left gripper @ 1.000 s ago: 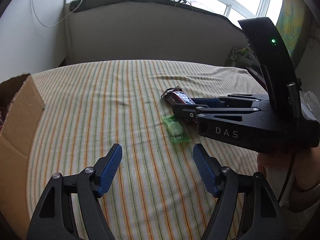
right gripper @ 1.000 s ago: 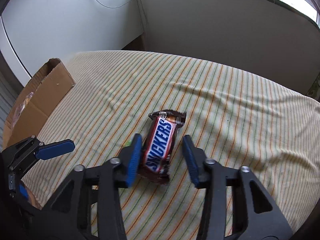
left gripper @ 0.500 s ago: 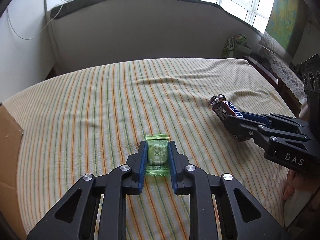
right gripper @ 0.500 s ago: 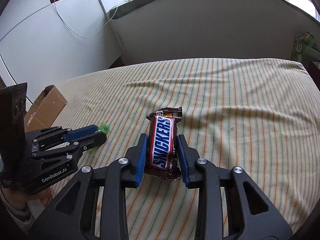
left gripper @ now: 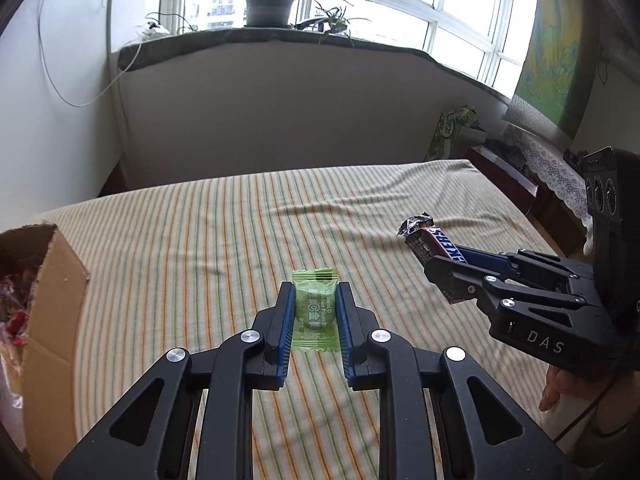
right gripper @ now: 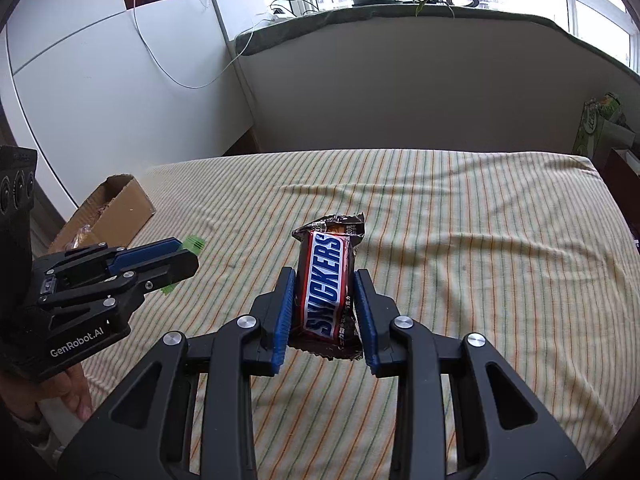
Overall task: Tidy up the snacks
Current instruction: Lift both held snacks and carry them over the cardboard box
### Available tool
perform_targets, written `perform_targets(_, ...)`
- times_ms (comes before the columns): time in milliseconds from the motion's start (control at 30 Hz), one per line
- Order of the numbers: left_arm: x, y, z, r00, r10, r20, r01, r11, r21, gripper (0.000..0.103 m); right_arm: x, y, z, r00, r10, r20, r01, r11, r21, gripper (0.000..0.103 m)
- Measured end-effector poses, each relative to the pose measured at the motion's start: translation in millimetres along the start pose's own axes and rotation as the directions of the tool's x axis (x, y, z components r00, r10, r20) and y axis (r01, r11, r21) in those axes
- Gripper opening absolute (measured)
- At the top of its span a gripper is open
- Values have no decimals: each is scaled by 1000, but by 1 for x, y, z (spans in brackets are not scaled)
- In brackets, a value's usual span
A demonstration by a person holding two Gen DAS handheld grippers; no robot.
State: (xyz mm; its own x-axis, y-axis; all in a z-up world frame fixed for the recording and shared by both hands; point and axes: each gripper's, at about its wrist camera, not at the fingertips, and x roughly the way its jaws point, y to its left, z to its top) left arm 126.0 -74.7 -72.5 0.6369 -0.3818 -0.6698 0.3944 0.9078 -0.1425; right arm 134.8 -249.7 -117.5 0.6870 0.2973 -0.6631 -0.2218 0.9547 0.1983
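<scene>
My left gripper (left gripper: pixel 314 294) is shut on a small green candy packet (left gripper: pixel 313 314), held a little above the striped cloth (left gripper: pixel 200 248). In the right wrist view that left gripper (right gripper: pixel 188 258) shows at the left with the green packet's end (right gripper: pixel 194 243) poking out. My right gripper (right gripper: pixel 325 280) is shut on a Snickers bar (right gripper: pixel 327 280), lifted off the cloth. The left wrist view shows the right gripper (left gripper: pixel 436 258) at the right with the Snickers bar (left gripper: pixel 424 236) sticking out of it. An open cardboard box (left gripper: pixel 44 280) with snacks inside stands at the left.
The cardboard box (right gripper: pixel 108 212) sits at the cloth's left edge. A low wall with potted plants (left gripper: pixel 266 8) on its sill runs behind the table. A green carton (left gripper: pixel 452 130) and a lace-covered cabinet stand at the far right. A hand (right gripper: pixel 76 392) holds the left gripper.
The left gripper went from open to shut on the green packet and lifted it. The right gripper shut on the Snickers bar and raised it off the cloth.
</scene>
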Motion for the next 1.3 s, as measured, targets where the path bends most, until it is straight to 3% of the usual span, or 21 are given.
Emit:
perform_targets(367, -111, -9, 10, 977, -32, 212, 25, 999, 35, 18, -94, 59, 17, 985, -42, 166, 55, 996, -76, 31)
perform_targets(600, -138, 4, -2, 964, -31, 265, 29, 1000, 11, 18, -119, 98, 15, 981, -34, 193, 60, 990, -128, 31)
perform_targets(800, -146, 32, -14, 961, -18, 276, 33, 998, -50, 18, -106, 130, 17, 985, -18, 171, 50, 982, -182, 31)
perform_targets(1000, -144, 86, -30, 962, 27, 272, 16, 988, -156, 18, -67, 177, 26, 994, 12, 110, 17, 967, -256, 31)
perform_targets(1167, -147, 146, -51, 961, 101, 259, -29, 963, -267, 18, -21, 228, 33, 998, 55, 42, -39, 944, -329, 31)
perform_targets(1300, -156, 197, -73, 956, 175, 234, -82, 929, -361, 18, 15, 280, 35, 994, 105, -18, -104, 912, -397, 31)
